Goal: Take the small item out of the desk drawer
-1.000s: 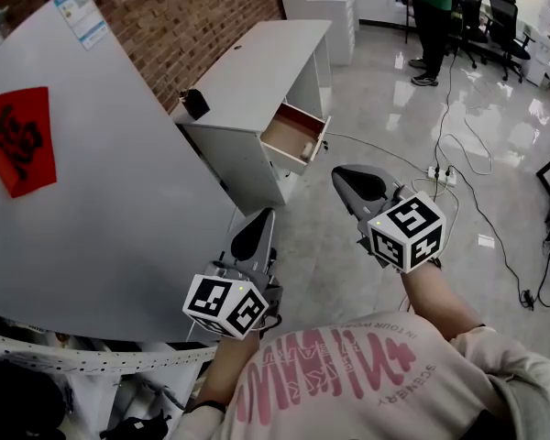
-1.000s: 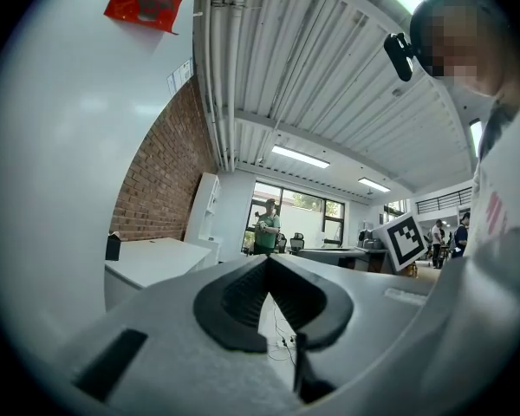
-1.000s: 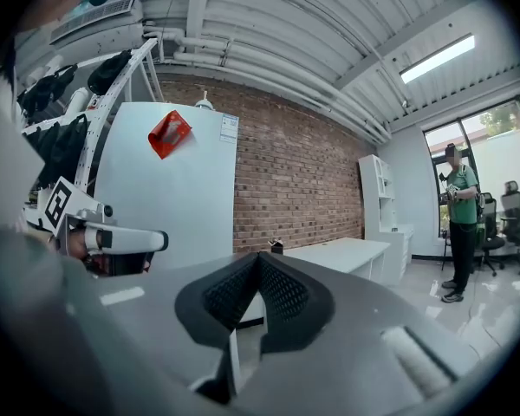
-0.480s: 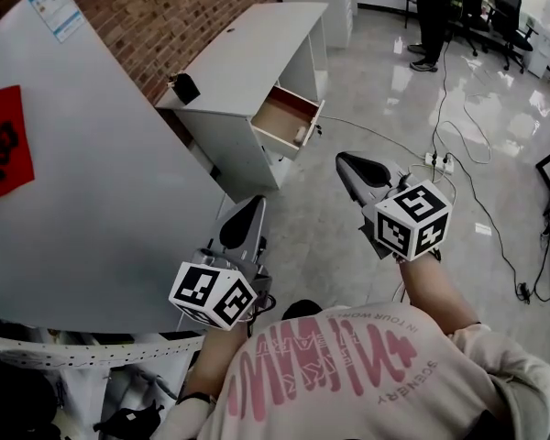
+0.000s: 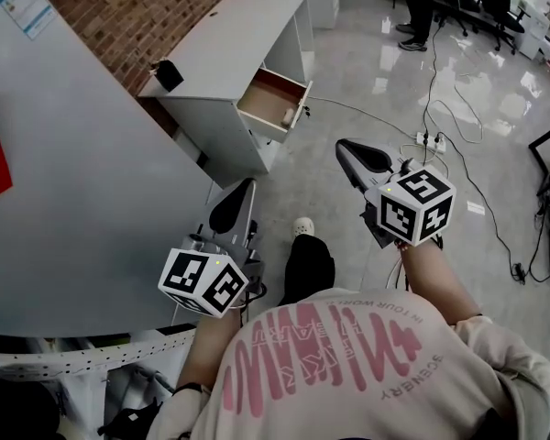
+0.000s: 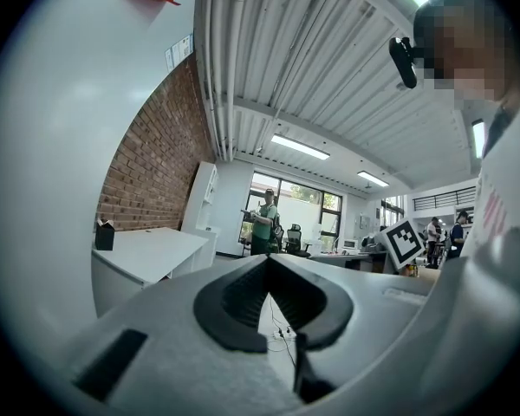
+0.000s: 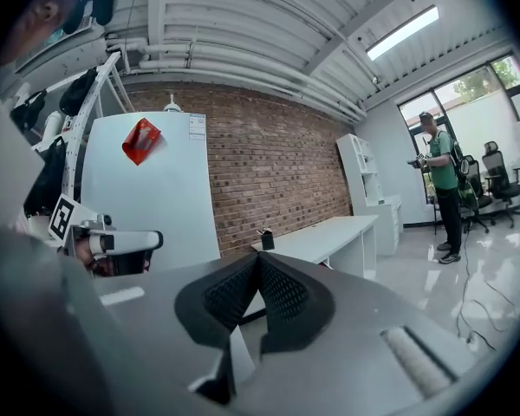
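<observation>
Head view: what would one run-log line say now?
drawer open, small item inside | left gripper shut, empty | right gripper shut, empty | both short of desk

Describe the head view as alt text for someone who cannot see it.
A white desk by a brick wall has its wood-lined drawer open, a small pale item inside. Nearer, a person holds the left gripper and right gripper, both shut and empty, well short of it.

Desk drawer pulled open (white front); 1 small pale item inside.
</observation>
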